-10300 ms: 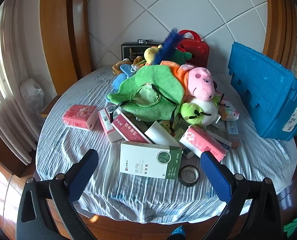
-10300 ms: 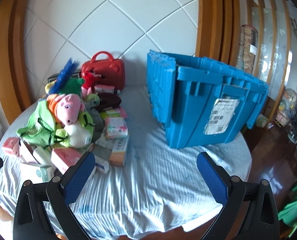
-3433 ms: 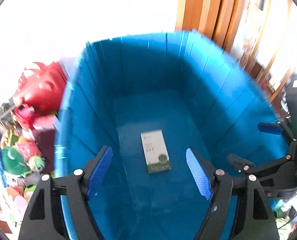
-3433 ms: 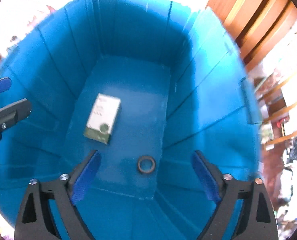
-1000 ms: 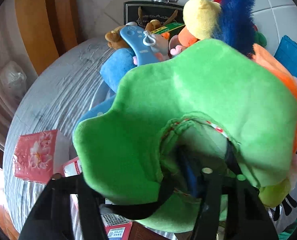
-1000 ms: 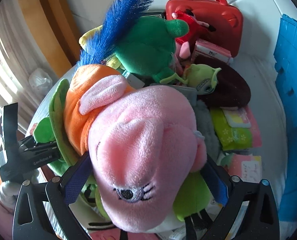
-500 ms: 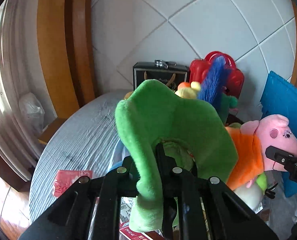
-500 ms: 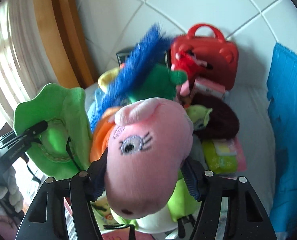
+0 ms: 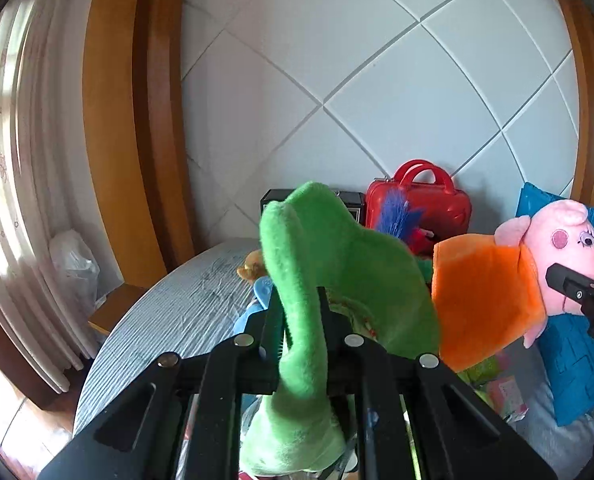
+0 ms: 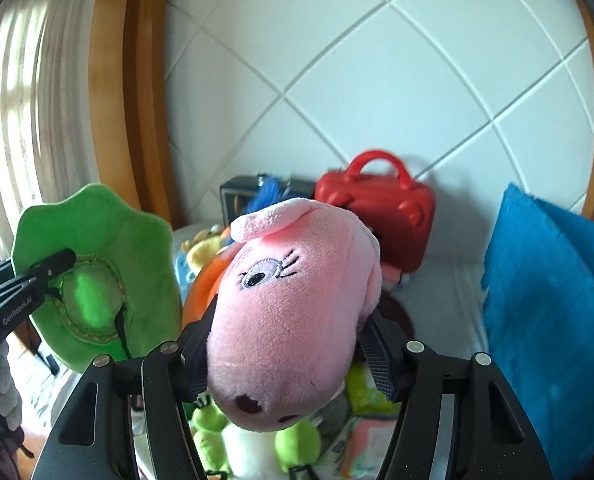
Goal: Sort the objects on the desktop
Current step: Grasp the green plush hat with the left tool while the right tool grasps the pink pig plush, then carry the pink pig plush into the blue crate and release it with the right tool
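Left hand-held gripper (image 9: 301,332) clamped on floppy green plush hat (image 9: 337,272); right hand-held gripper (image 10: 289,344) squeezing pink plush pig (image 10: 289,304). Best carried level toward blue plastic crate (image 10: 545,312), grips firm.

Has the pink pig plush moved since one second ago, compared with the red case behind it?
Yes. The pink pig plush, clamped in the right gripper, has risen: it was below the red case, and now reaches its level.
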`<state>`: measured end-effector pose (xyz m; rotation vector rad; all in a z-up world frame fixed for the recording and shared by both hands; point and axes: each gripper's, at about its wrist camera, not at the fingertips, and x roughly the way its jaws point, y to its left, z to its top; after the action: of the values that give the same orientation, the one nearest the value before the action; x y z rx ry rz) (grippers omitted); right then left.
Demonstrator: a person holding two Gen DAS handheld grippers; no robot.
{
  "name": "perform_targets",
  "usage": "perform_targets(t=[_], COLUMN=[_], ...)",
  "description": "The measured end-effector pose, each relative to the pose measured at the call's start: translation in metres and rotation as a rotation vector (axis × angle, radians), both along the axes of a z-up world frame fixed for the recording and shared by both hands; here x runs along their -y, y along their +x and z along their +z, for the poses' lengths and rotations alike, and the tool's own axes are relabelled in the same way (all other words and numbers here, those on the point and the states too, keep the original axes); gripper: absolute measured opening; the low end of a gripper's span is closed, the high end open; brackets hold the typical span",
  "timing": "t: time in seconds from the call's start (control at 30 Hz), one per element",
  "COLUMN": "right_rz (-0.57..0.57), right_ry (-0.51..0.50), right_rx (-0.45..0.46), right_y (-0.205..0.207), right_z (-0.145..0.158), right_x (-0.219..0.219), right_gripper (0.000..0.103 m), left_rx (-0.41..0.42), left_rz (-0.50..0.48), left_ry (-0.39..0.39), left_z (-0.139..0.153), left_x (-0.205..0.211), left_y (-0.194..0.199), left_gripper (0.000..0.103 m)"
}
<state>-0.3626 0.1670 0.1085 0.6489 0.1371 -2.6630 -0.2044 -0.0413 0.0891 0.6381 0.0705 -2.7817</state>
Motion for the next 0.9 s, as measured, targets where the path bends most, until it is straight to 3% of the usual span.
perform_targets(t=[0.23,0.5,0.67,0.9], right_rz=[-0.129,-0.339,-0.475,-0.575], right_ry=[-0.007,0.054,0.135,0.179], right_rx=[-0.147,-0.275,-0.274,-0.21], right_y=[-0.002,0.004,-0.002,-0.015], right_z=[0.066,0.142,0.157,0.147], right_x=[-0.057,-0.174,-0.259,-0.359], right_gripper=[0.063,0.063,0.063,0.063], left_rx=[-0.098,-0.198,-0.237,-0.247], left_rz=[-0.095,-0.302,-0.432,-0.581], left_ry=[-0.032,-0.03,-0.011,0.036], left_z=[0.05,0.126,0.164,0.2], left_x=[-0.056,-0.174,-0.27,-0.399], left_y=[-0.027,-0.071,-0.096,-0.129], left_gripper=[0.013,0.013,0.013,0.013])
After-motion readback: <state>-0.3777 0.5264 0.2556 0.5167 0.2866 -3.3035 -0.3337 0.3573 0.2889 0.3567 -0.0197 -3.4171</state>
